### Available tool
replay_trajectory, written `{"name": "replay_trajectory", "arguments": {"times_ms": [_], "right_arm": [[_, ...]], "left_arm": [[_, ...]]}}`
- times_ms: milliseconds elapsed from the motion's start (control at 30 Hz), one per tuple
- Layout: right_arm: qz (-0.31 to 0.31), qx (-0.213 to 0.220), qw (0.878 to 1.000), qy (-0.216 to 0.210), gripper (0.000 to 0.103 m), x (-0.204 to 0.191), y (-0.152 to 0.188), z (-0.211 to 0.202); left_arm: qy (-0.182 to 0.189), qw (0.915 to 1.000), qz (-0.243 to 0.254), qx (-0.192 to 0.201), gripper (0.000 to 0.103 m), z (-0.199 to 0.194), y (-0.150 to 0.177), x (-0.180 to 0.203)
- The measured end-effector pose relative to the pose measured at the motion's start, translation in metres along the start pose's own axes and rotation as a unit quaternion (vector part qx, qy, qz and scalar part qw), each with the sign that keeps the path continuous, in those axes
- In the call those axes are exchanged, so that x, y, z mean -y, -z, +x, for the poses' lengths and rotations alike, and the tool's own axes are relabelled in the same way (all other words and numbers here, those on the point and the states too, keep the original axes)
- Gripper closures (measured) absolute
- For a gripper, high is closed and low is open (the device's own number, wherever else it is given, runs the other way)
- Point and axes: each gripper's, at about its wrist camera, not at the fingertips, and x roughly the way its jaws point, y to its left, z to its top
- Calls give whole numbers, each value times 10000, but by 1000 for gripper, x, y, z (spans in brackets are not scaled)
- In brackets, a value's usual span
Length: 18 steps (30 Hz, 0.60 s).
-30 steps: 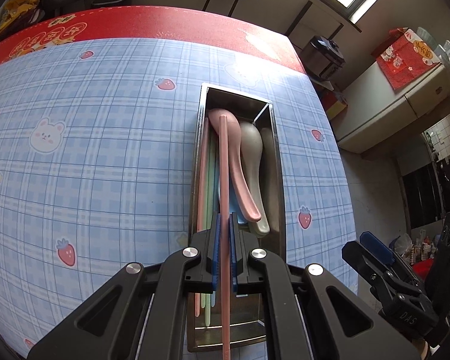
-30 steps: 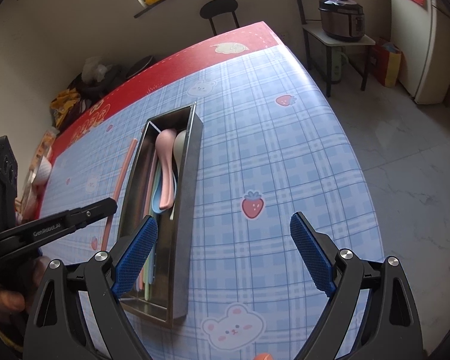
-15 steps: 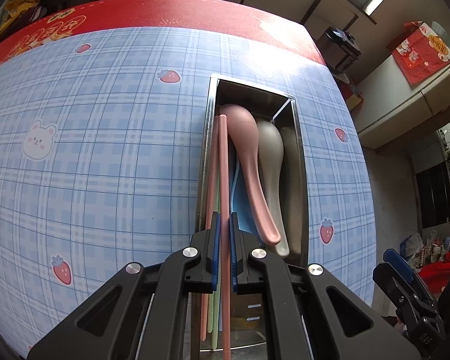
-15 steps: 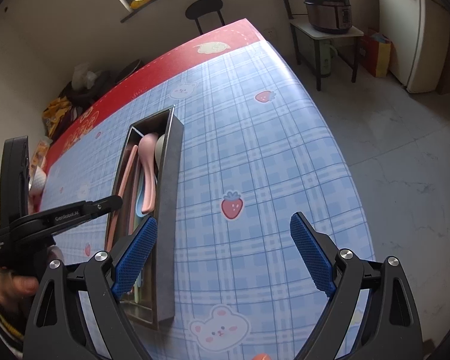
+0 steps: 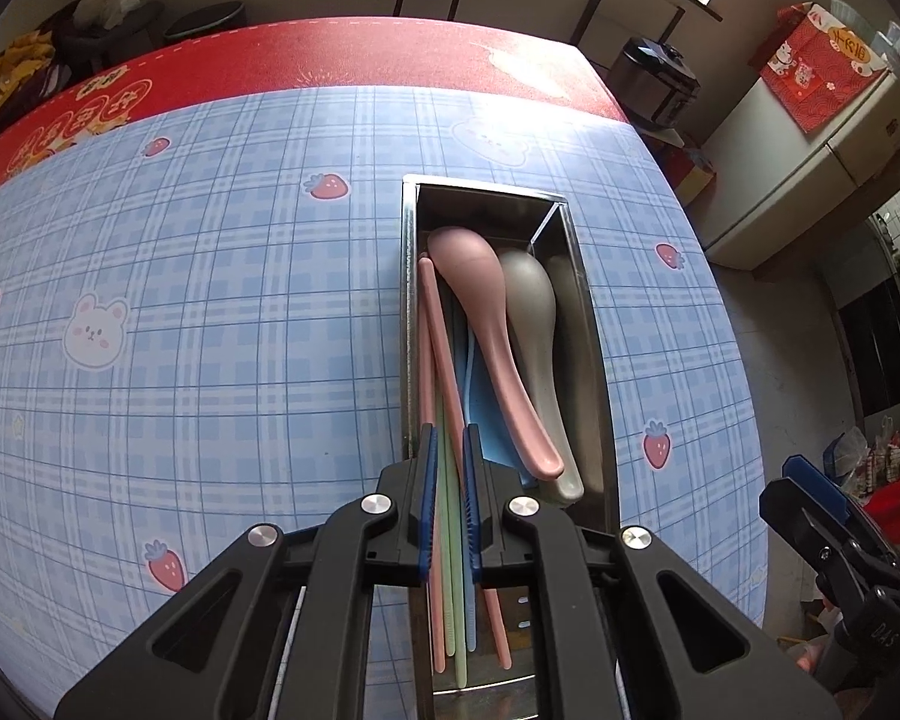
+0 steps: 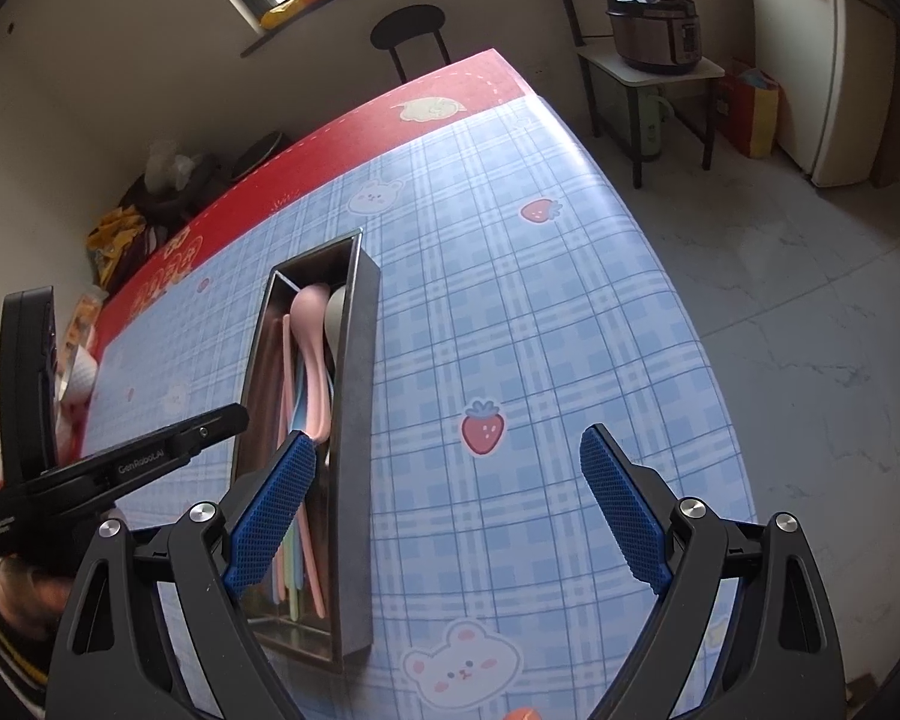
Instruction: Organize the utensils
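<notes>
left wrist view: the left gripper [image 5: 448,504] hangs over the near end of the steel tray [image 5: 594,360]; its jaws have just been easing apart, and the pink chopstick [image 5: 444,360] between them lies loose among the others, at 9 o'clock of the pink spoon [image 5: 492,336] and grey spoon [image 5: 537,354].

right wrist view: the right gripper [image 6: 450,510] is spread wide and empty above the tablecloth [image 6: 540,330], the tray at its 10 o'clock.

Legible markings:
- "GenRobot.AI", white print along the side of the left gripper [image 6: 150,456], seen at the left of the right wrist view.
- "DAS", embossed on the black body of the right gripper [image 5: 882,639], at the near right of the left wrist view.
- Small white lines near the left gripper's rear end: too small to read.
</notes>
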Motion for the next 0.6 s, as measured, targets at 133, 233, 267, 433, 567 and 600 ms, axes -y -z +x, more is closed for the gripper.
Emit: {"name": "replay_trajectory", "arguments": {"times_ms": [133, 233, 267, 433, 567, 600], "right_arm": [[-70, 23, 10000, -21, 16, -13, -1, -1], [-133, 40, 9999, -33, 16, -23, -1, -2], [-154, 50, 9999, -37, 16, -26, -1, -3], [-240, 91, 9997, -36, 16, -43, 2, -8], [-299, 132, 9995, -38, 16, -60, 2, -15], [-333, 166, 9993, -32, 16, -66, 2, -18]], "left_arm": [[-77, 9997, 173, 177, 78, -18, 2, -6], [-101, 9990, 286, 317, 65, -32, 2, -12], [-93, 9988, 324, 358, 54, -37, 3, -15], [-185, 9960, 555, 678, 19, -69, 8, -27], [-420, 9920, 686, 974, 9, -97, 11, -38], [-461, 9911, 679, 1047, 8, -105, 11, -43]]}}
